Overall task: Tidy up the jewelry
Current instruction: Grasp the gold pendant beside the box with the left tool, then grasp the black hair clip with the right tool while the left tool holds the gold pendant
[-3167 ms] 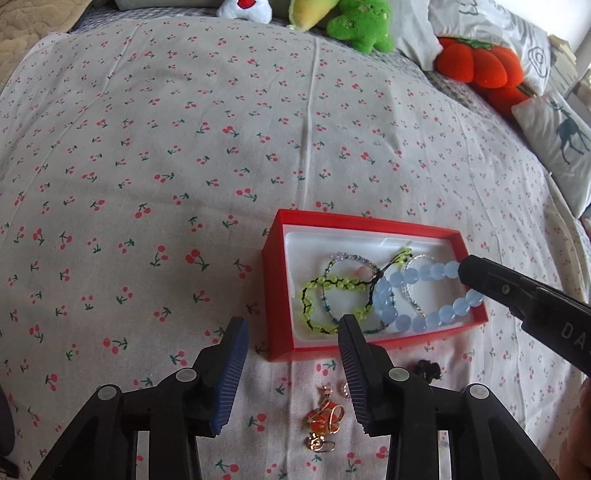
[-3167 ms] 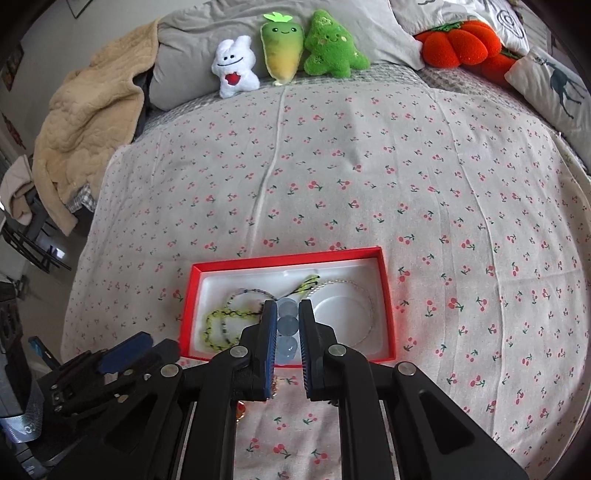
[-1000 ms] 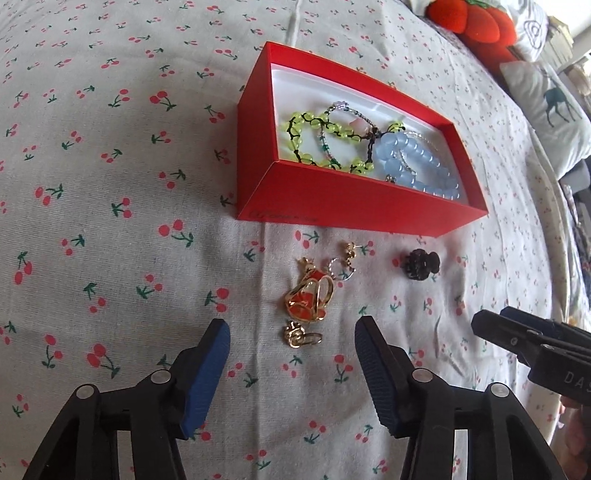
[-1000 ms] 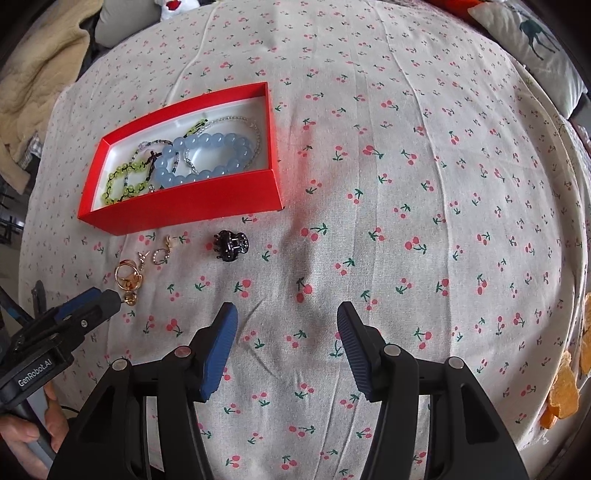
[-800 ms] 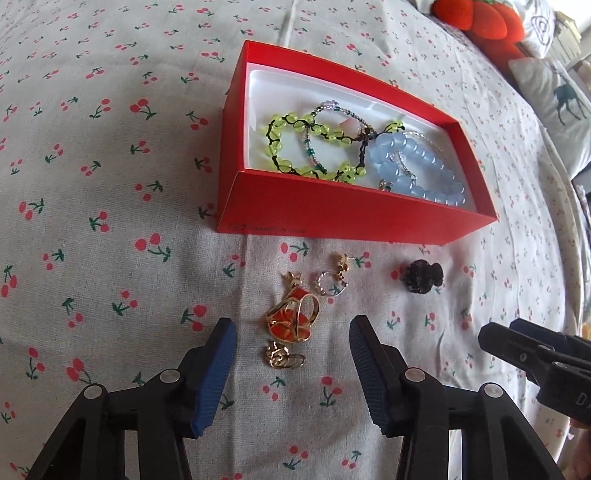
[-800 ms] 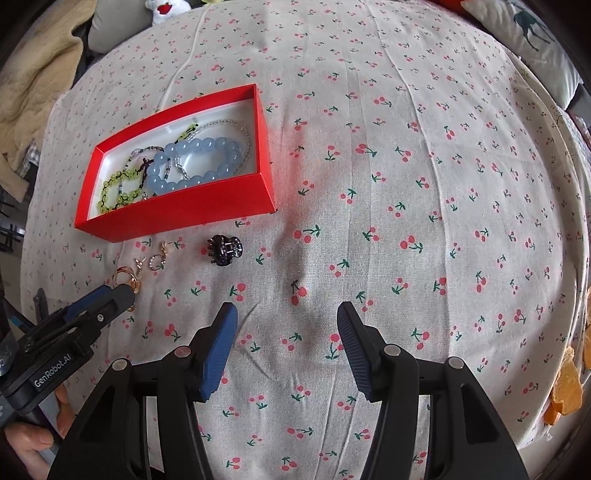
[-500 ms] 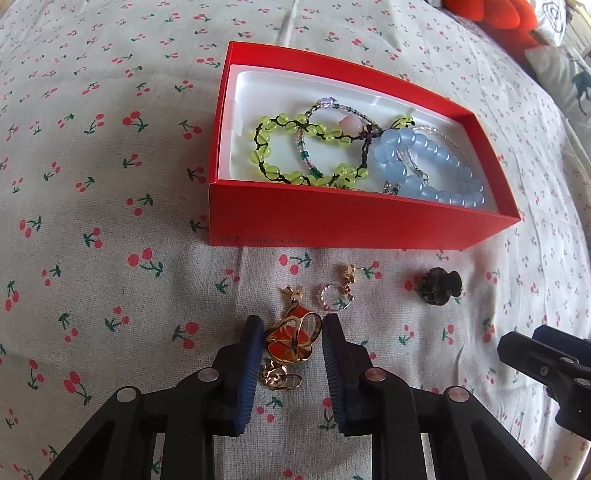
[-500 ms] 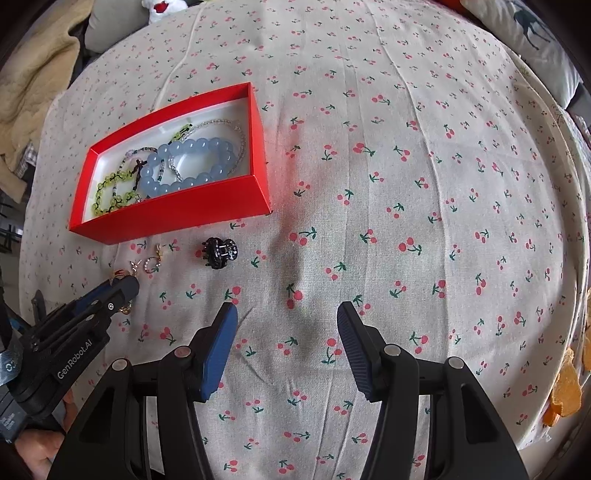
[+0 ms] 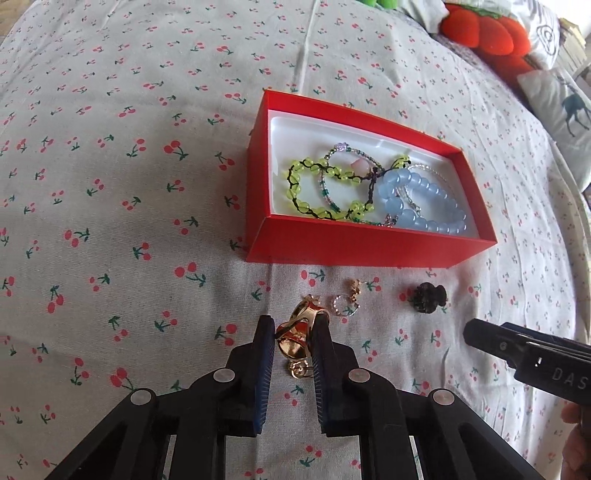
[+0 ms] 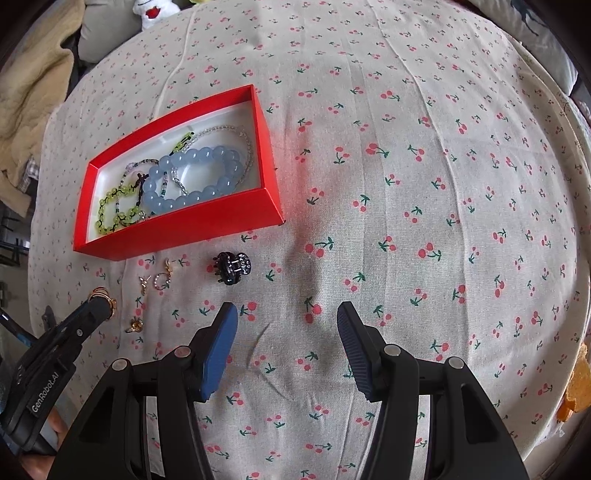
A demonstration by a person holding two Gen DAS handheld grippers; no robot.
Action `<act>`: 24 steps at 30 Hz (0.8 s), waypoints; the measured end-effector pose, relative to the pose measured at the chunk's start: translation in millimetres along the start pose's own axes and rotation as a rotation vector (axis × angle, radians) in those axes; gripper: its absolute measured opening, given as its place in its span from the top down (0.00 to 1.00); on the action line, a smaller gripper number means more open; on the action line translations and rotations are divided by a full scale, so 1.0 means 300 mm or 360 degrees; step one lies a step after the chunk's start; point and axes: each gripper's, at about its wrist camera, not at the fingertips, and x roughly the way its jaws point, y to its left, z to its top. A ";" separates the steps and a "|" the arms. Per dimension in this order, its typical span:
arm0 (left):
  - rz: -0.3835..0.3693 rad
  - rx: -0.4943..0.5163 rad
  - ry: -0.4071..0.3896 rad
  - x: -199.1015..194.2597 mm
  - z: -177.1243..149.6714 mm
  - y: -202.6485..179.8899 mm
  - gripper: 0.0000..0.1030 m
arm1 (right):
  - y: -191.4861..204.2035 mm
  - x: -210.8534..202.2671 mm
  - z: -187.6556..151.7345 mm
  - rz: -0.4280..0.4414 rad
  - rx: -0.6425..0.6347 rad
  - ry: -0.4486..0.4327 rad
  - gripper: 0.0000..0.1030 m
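A red box (image 9: 365, 246) with a white lining lies on the cherry-print bedspread; it also shows in the right wrist view (image 10: 173, 229). In it lie a blue bead bracelet (image 9: 421, 205), a green bead bracelet (image 9: 314, 184) and thin bead strands. My left gripper (image 9: 294, 332) is shut on a gold and orange brooch (image 9: 295, 334), held just above the cloth in front of the box. A small gold charm (image 9: 298, 368) hangs or lies just under it. A small hoop earring (image 9: 345, 301) and a dark hair claw (image 9: 426, 297) lie on the cloth. My right gripper (image 10: 286, 325) is open and empty, right of the claw (image 10: 232, 267).
Plush toys and pillows (image 9: 480, 29) line the far side of the bed. A beige blanket (image 10: 29, 92) lies at the far left. The bed edge drops away at the right (image 10: 576, 258).
My left gripper has closed on the gold and orange brooch and lifted it a little. The right gripper has stayed open and drifted slightly towards the hair claw.
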 end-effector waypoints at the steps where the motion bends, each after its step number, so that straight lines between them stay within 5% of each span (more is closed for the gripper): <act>1: 0.0001 -0.0001 -0.0001 -0.006 -0.002 0.006 0.86 | 0.012 0.007 0.003 0.0004 -0.0004 0.0004 0.43; 16: 0.0027 -0.0009 0.0023 -0.037 -0.040 0.091 0.86 | 0.098 0.100 0.074 0.0057 0.0008 -0.0004 0.43; 24: -0.0016 -0.0055 0.0068 -0.040 -0.067 0.113 0.86 | 0.107 0.124 0.071 -0.0049 -0.0050 -0.0045 0.75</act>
